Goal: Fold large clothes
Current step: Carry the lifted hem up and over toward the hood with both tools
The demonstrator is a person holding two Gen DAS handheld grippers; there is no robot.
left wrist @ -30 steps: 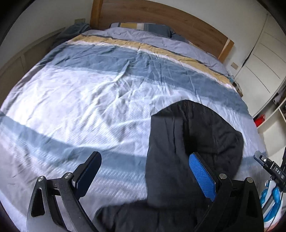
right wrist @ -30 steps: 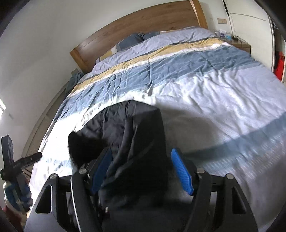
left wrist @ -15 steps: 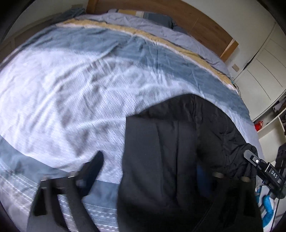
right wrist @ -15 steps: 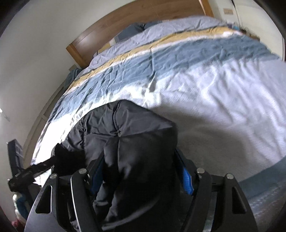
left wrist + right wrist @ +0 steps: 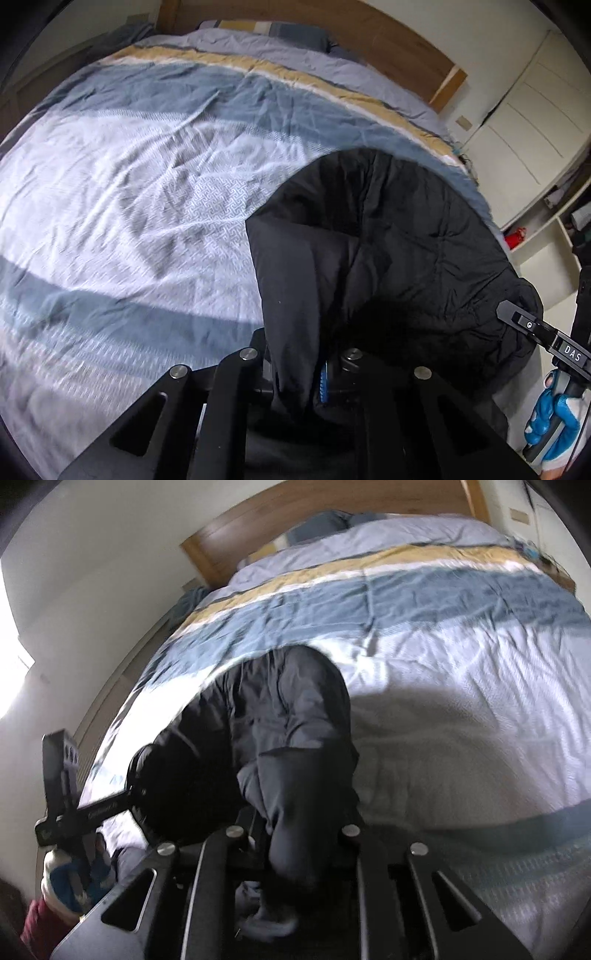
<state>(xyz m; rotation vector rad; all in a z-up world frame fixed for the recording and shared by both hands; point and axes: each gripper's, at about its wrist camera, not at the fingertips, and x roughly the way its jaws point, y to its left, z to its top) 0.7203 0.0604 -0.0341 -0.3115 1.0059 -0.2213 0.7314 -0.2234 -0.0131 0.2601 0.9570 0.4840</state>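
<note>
On the bed [image 5: 140, 177], over its striped blue, white and yellow cover [image 5: 461, 657], a big black jacket [image 5: 388, 251] is held up at its near edge. The left tongs [image 5: 295, 373] are clamped on a fold of the jacket, and a bit of blue pad [image 5: 323, 384] is seen beside the cloth. The right tongs [image 5: 295, 834] are clamped on another bunch of the same jacket [image 5: 288, 731]. The rest of the jacket is spread out ahead of both tongs. A wooden headboard [image 5: 369, 40] is seen at the far end.
</note>
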